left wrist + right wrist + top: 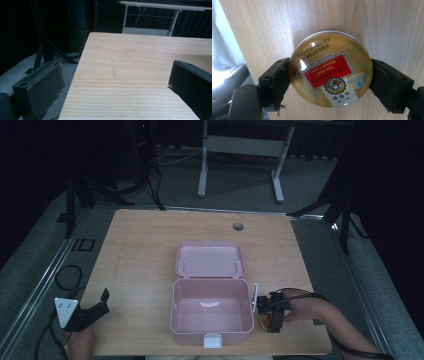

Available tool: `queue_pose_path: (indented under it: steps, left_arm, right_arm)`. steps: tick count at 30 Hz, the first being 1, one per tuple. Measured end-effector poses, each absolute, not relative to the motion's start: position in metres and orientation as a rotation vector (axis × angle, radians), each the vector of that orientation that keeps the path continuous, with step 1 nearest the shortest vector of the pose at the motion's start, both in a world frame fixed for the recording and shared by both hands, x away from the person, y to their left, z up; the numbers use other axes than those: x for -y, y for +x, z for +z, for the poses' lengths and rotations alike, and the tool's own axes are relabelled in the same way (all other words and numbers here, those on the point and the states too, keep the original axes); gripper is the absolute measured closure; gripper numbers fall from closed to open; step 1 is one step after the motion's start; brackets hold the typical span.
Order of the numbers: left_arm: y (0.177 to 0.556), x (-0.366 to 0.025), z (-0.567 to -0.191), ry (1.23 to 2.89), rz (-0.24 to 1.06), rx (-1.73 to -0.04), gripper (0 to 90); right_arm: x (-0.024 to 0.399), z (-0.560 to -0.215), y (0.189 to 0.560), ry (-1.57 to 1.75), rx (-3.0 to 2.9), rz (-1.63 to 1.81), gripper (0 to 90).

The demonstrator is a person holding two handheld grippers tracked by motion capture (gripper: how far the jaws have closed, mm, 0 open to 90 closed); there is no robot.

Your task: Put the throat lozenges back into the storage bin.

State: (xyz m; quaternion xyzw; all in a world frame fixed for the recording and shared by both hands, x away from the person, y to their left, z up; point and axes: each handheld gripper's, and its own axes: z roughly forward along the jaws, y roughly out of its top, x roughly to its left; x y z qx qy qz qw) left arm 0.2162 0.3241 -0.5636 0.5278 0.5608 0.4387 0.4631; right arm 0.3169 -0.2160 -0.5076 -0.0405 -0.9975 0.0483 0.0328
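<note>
High view: right tool (272, 314) clamps candy tin (330, 68) beside open pink box (211, 310); left tool (90, 312) apart.

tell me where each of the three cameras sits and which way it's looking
High view: above the person's side, facing forward and down on the wooden table and open pink box; both forearms enter from the bottom.
Left gripper view: rides the left gripper, looking along its spread jaws across bare tabletop.
Right gripper view: rides the right gripper, looking down at the round candy tin clamped between its jaws.
Shared: the tin also shows in the high view, right of the box.
</note>
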Motion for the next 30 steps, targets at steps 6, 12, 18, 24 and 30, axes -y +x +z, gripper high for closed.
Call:
queue_pose_path:
  steps: [6,12,18,24,30]
  left_arm:
    - [0.216,-0.324,-0.564,1.298,1.078,-1.378,0.3]
    - [0.216,-0.324,-0.563,1.302,1.073,-1.379,0.3]
    - [0.217,-0.323,-0.563,1.305,1.071,-1.378,0.3]
    - [0.217,-0.323,-0.563,1.306,1.071,-1.375,0.3]
    - [0.217,-0.323,-0.563,1.311,1.072,-1.374,0.3]
  right_arm:
    - [0.22,-0.495,0.318,-0.152,3.059,0.14,20.4]
    - [0.225,-0.475,0.32,-0.177,3.07,0.133,20.4]
    - [0.227,-0.445,0.32,-0.184,3.083,0.118,20.4]
    - [0.225,-0.412,0.319,-0.204,3.107,0.101,20.4]
    - [0.215,-0.375,0.313,-0.142,3.166,0.057,20.4]
